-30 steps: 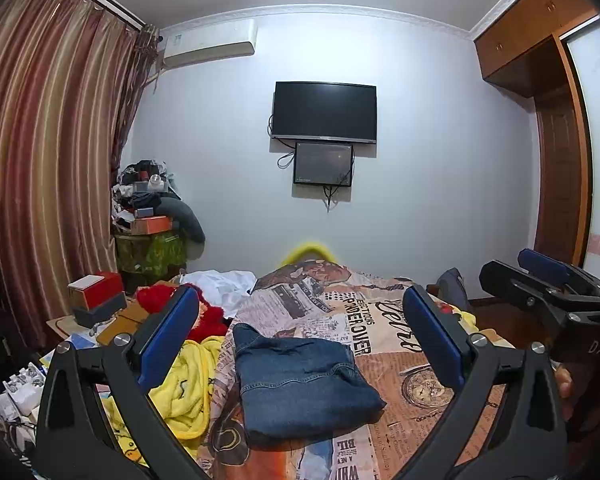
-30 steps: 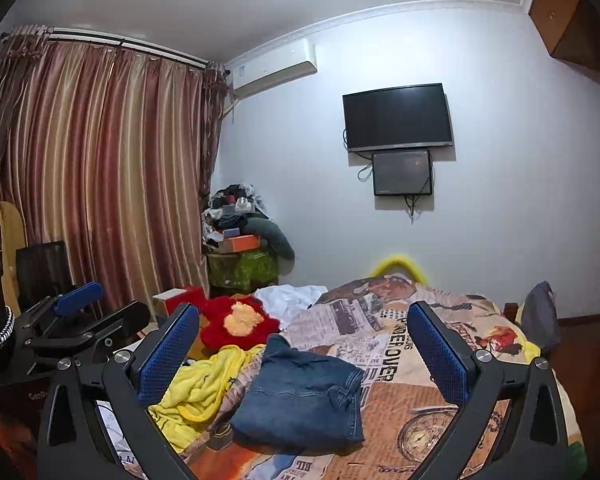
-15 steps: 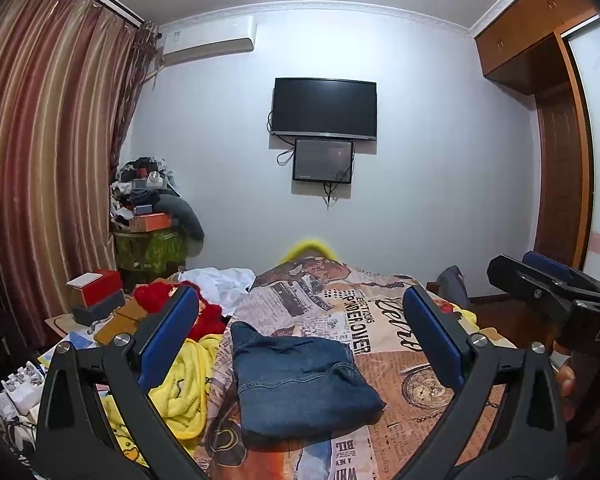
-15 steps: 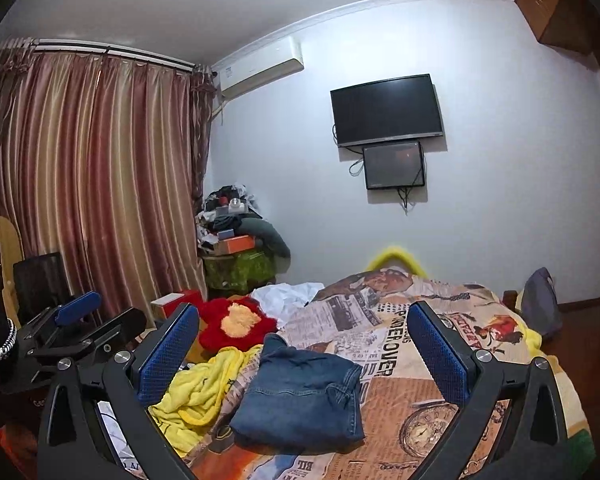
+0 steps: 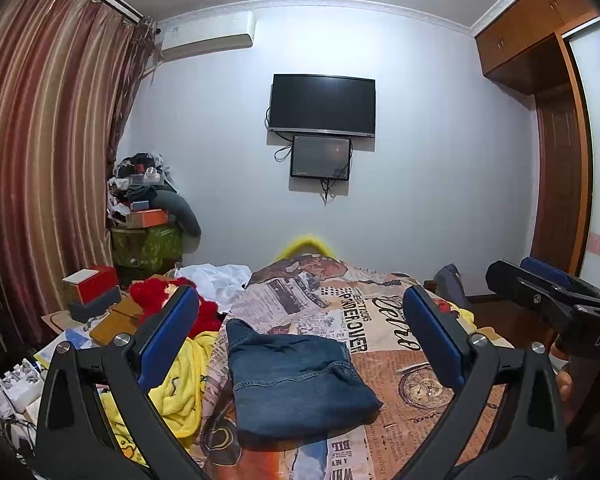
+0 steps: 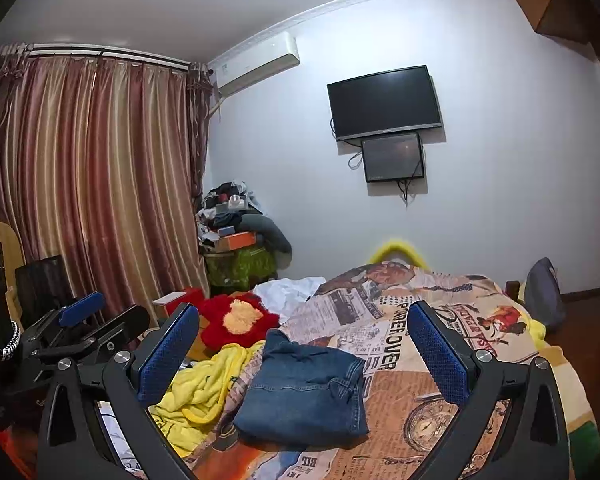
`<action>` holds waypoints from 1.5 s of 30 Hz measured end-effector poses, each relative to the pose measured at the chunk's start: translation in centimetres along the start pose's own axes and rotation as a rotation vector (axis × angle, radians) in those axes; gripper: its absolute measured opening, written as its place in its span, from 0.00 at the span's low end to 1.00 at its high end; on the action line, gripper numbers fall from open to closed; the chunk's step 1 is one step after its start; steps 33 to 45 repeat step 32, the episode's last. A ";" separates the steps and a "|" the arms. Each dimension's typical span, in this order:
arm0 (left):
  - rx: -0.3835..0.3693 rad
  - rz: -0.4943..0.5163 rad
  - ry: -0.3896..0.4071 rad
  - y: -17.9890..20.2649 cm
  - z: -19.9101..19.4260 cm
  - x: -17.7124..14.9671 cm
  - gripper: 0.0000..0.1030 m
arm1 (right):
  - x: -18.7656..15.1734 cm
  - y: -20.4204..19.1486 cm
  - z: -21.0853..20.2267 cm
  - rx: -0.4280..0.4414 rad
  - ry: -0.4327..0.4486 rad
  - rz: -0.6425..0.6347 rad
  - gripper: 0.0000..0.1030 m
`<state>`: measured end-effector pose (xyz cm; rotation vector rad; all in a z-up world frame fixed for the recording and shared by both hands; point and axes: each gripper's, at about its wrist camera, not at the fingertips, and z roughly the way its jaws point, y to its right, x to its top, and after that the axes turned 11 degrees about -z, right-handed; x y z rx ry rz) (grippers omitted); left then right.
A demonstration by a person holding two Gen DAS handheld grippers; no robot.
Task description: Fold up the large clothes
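Observation:
Folded blue jeans lie on the newspaper-print bed cover; they also show in the right wrist view. My left gripper is open and empty, held above and short of the jeans. My right gripper is open and empty too, also back from the jeans. The right gripper shows at the right edge of the left wrist view, and the left gripper at the left of the right wrist view.
A yellow blanket and a red plush lie left of the jeans, white cloth behind them. Boxes and a cluttered stand fill the left. A dark bag leans at the bed's right. A wardrobe stands right.
Both grippers have tilted up and drawn slightly back, so the room sits lower in view. The jeans have not moved.

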<state>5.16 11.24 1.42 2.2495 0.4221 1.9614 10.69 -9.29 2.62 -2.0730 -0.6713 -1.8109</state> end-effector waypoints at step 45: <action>-0.033 -0.039 -0.017 -0.6 0.0 -0.1 1.00 | 0.0 -0.3 0.3 -0.003 -0.004 -0.006 1.00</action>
